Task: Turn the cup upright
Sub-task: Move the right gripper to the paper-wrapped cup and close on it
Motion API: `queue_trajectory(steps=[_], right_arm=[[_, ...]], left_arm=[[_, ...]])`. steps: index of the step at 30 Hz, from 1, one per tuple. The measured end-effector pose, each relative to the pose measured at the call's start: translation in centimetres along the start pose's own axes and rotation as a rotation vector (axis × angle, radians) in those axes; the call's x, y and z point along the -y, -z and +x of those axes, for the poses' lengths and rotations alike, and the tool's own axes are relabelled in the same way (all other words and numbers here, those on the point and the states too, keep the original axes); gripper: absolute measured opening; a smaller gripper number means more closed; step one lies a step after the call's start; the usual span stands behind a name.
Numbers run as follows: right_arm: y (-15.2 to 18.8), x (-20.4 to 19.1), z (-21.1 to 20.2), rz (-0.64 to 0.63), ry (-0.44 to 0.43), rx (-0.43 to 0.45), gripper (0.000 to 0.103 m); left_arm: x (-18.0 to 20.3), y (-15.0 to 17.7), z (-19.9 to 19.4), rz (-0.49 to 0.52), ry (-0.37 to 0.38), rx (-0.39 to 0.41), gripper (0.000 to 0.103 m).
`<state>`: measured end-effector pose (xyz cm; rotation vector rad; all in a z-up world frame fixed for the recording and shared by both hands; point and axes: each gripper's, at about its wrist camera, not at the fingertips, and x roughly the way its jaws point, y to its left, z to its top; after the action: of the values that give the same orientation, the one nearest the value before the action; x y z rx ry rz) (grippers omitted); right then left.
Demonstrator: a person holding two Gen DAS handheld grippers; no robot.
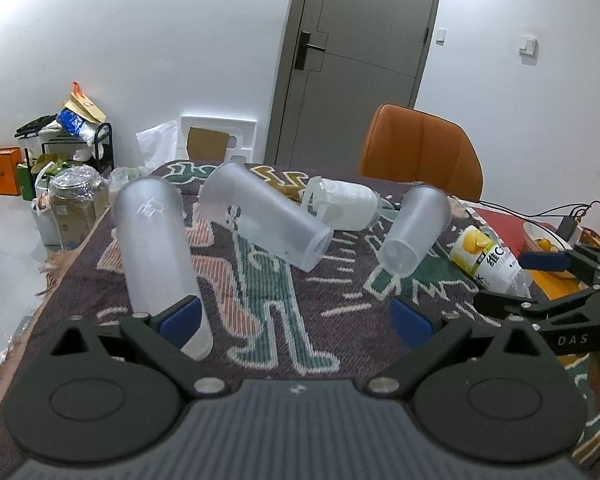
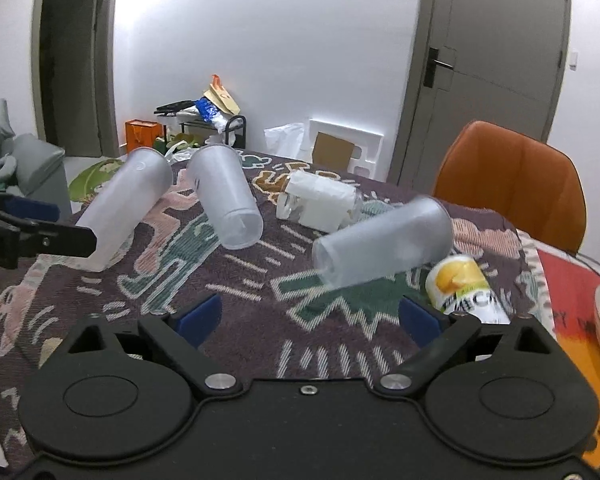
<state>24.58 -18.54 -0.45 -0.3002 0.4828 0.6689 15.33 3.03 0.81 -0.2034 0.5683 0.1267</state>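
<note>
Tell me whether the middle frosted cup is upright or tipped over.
Tipped over: the middle frosted cup lies on its side on the patterned cloth, its closed base toward the cameras.

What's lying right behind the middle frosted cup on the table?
Behind the middle frosted cup lies a tipped clear jar stuffed with white plastic. The cup covers the jar's left end in the left wrist view, so that end goes unseen.

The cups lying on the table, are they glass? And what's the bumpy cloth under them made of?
The three cups look like frosted plastic, not glass: cloudy, matte, thin-walled. The cloth looks like woven yarn, since ribbed threads show in its pattern.
</note>
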Motion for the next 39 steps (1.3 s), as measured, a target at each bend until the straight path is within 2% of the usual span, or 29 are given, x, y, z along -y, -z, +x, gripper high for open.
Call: queue_trajectory(steps=[14, 20, 24, 32, 39], right_arm=[[-3.8, 1.0, 4.7, -0.171, -0.016, -0.02, 0.095], [-5.6, 1.5, 7.1, -0.246, -0.032, -0.022, 0.092], [-6.7, 1.8, 9.1, -0.292, -0.045, -0.037, 0.089], [-7.8, 2.5, 12.9, -0.396, -0.066, -0.072, 0.083], [-8.6, 2.3, 15.7, -0.474, -0.098, -0.1, 0.083]], left_arm=[[-0.3, -3.7, 3.8, -0.062, -0.019, 0.004, 0.099], [-1.1, -4.9, 5.4, -0.135, -0.057, -0.006, 0.099], [-1.4, -5.4, 6.7, -0.2, -0.07, -0.026, 0.099], [-1.3, -6.0, 9.3, -0.253, -0.073, -0.081, 0.098], [-1.5, -5.9, 12.1, -0.311, -0.037, -0.148, 0.098]])
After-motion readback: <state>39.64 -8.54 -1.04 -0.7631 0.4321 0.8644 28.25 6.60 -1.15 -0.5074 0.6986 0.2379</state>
